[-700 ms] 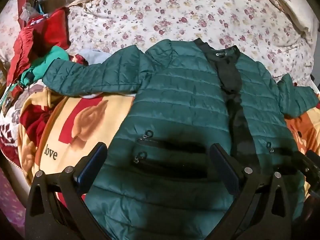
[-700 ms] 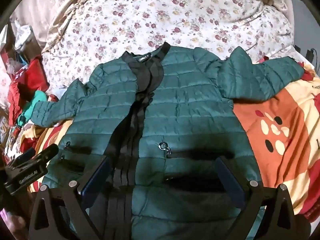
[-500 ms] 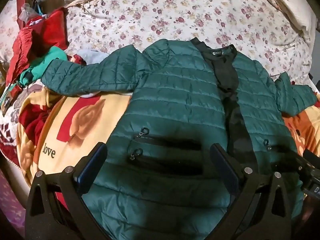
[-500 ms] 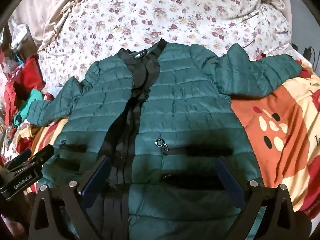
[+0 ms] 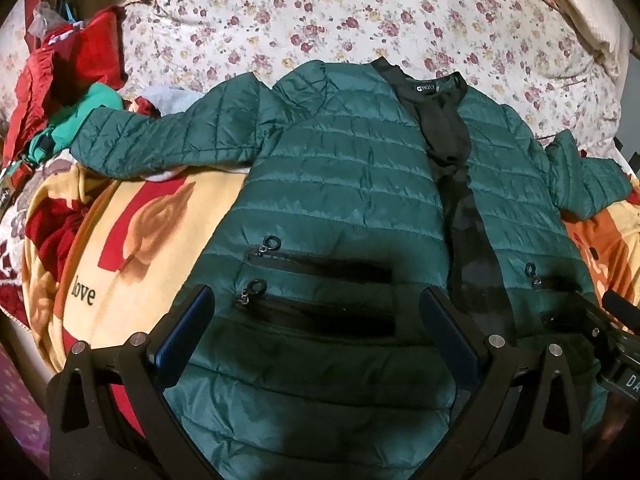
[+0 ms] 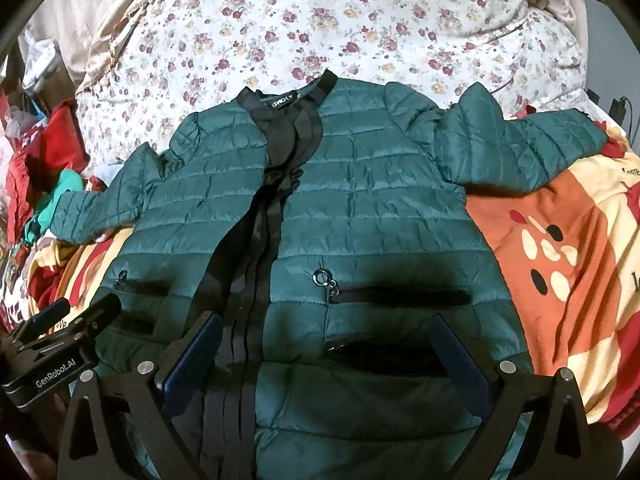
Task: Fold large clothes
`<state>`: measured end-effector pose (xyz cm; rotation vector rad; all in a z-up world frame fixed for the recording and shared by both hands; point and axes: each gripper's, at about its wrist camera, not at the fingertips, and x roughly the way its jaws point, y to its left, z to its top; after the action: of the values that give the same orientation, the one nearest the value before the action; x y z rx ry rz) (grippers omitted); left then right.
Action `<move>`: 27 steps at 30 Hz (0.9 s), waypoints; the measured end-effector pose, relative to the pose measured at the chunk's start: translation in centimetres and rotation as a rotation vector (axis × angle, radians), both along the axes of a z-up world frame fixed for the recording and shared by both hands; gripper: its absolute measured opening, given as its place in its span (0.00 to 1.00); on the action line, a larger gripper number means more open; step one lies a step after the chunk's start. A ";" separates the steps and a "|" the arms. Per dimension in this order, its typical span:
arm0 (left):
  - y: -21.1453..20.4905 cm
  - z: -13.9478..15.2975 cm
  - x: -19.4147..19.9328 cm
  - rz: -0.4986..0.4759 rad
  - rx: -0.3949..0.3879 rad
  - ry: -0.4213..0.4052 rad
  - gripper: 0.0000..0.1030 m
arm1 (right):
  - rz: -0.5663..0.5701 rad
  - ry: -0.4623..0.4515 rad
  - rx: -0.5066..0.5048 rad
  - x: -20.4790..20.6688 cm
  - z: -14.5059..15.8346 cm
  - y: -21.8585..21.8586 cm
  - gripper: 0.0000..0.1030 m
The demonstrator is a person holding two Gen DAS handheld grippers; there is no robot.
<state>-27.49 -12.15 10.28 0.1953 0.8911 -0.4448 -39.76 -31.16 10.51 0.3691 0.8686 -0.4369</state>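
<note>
Jacket: the dark green quilted puffer jacket [image 5: 344,184] lies flat, front side up, on the bed, with its collar toward the far side.
Edges: the hem is at the near side, under both tools; the sleeves go out to left and right.
Room: bare floral bedsheet [image 5: 360,12] is beyond the collar; a yellow and red printed blanket [image 5: 132,236] lies at both sides.
Look: a black placket strip [image 6: 256,240] runs down the middle; black zip pockets with ring pulls [image 6: 320,277] are on each half; the surface is a little wrinkled.
Left gripper [image 5: 316,332]: fingers spread wide, holding nothing, above the lower left half.
Right gripper [image 6: 328,360]: fingers spread wide, holding nothing, above the lower right half.
Left view only: the left sleeve [image 5: 168,140] is seen in its full length, ending beside a pile of red and teal clothes [image 5: 60,92].
Right view only: the right sleeve [image 6: 520,148] is bent, and its cuff lies on the blanket.
</note>
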 end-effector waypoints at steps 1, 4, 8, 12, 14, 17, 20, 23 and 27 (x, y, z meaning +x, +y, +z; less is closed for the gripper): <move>0.0 -0.1 -0.1 -0.003 0.001 0.002 0.99 | 0.002 0.018 0.001 0.0 -0.1 0.0 1.00; -0.5 -0.2 0.1 -0.007 0.004 0.007 0.99 | 0.005 -0.003 0.008 0.0 -0.1 0.0 1.00; -0.7 -0.4 0.0 -0.014 0.004 0.015 0.99 | 0.005 0.000 0.004 0.0 -0.2 0.0 1.00; -0.7 -0.6 0.0 -0.014 0.003 0.017 0.99 | 0.004 -0.007 -0.010 0.1 -0.4 0.1 1.00; -0.7 -0.6 0.1 -0.015 0.002 0.018 0.99 | 0.005 -0.010 -0.007 0.1 -0.4 0.1 1.00; -0.7 -0.6 0.0 -0.015 -0.002 0.016 0.99 | 0.004 -0.010 -0.005 0.2 -0.4 0.1 1.00; -0.9 -0.6 -0.1 -0.017 0.002 0.009 0.99 | 0.005 -0.006 -0.008 0.2 -0.4 0.2 1.00; -1.0 -0.6 0.0 -0.019 0.004 0.008 0.99 | 0.005 -0.015 -0.024 0.3 -0.5 0.3 1.00; -1.0 -0.6 0.1 -0.027 -0.001 0.007 0.99 | 0.003 -0.009 -0.023 0.4 -0.5 0.1 1.00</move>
<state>-27.36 -13.18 9.70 0.2052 0.8957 -0.4715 -39.35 -31.03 9.99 0.3477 0.8544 -0.4416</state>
